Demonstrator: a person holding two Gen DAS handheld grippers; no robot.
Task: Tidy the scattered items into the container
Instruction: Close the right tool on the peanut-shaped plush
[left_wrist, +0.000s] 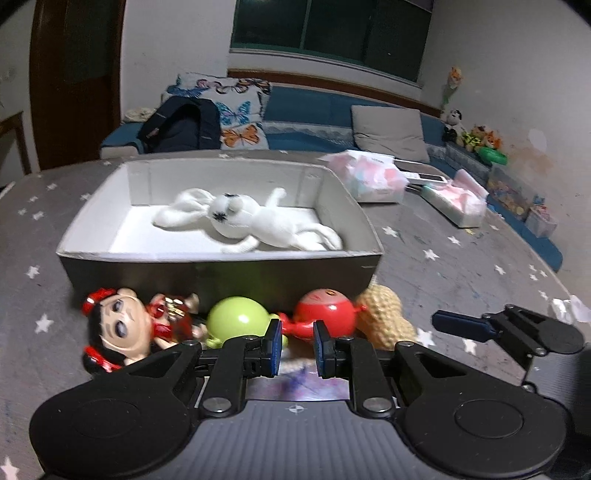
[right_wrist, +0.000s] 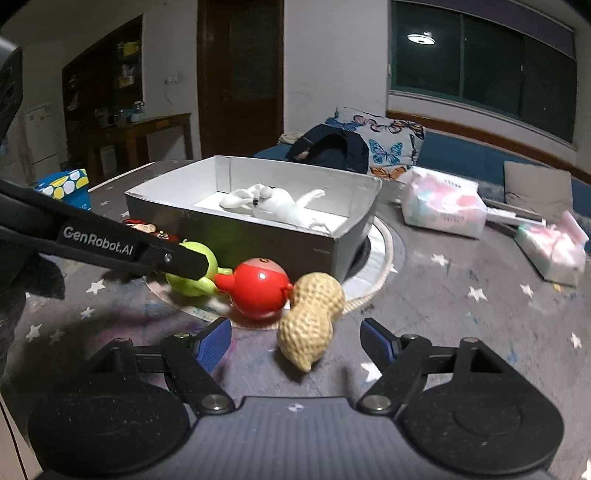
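A grey box (left_wrist: 221, 275) with a white inside holds a white plush rabbit (left_wrist: 251, 219). In front of it lie a doll in red (left_wrist: 122, 328), a green round toy (left_wrist: 236, 319), a red round toy (left_wrist: 325, 314) and a peanut toy (left_wrist: 388, 317). My left gripper (left_wrist: 297, 347) is narrowly open, its fingers between the green and red toys, gripping nothing. My right gripper (right_wrist: 295, 341) is wide open, its fingers either side of the peanut (right_wrist: 312, 317), not touching it. The box (right_wrist: 258, 236), rabbit (right_wrist: 273, 205), green toy (right_wrist: 192, 273) and red toy (right_wrist: 258, 291) show in the right wrist view.
Two pink-and-white tissue packs (left_wrist: 373, 177) (left_wrist: 458, 201) lie on the star-patterned grey cloth right of the box. A round white mat (right_wrist: 376, 258) lies under the box. A sofa with cushions and a dark bag (left_wrist: 181, 125) stands behind the table.
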